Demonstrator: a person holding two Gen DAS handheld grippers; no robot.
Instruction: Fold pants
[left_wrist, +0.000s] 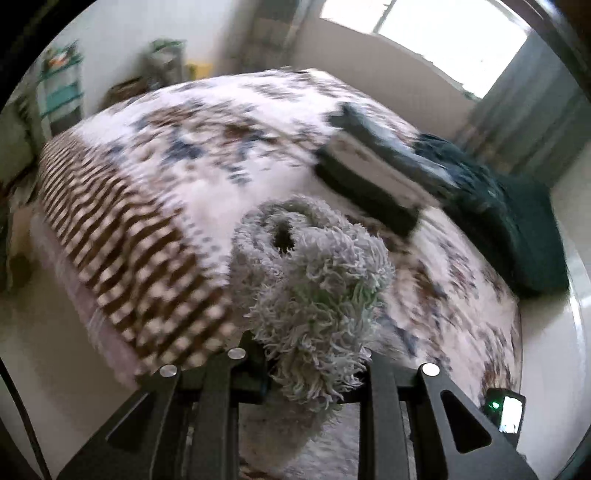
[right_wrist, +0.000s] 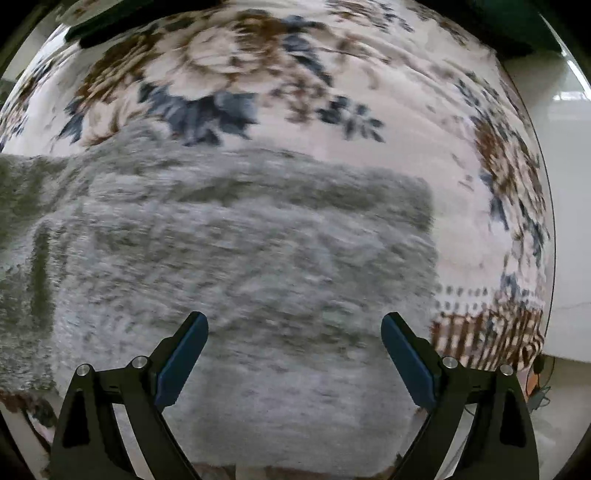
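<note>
In the left wrist view the left gripper (left_wrist: 314, 354) is clenched on a bunched end of the pants (left_wrist: 310, 280), which hang curled in front of the lens above the bed (left_wrist: 122, 206). The pinched part is a fat, rolled wad with a dark hollow at its top. I judge the step in hand to be carrying this end over for a fold. To do it well the grip should stay firm, the end should be lifted high enough that the cloth below does not drag, and it should come down square on the matching edge. The pants are a thick grey shag with long loose tufts, soft and limp, so they will likely slump rather than crease. The bedcover is a plush floral blanket with a brown checked border. A dark green blanket (left_wrist: 517, 221) lies heaped at the far side. In the right wrist view the right gripper (right_wrist: 294, 354) points down with its blue pads (right_wrist: 184, 354) spread wide and nothing between them, poised over the flat part of the pants (right_wrist: 236, 251), a broad fuzzy rectangle spread on the bed (right_wrist: 369, 74).
</note>
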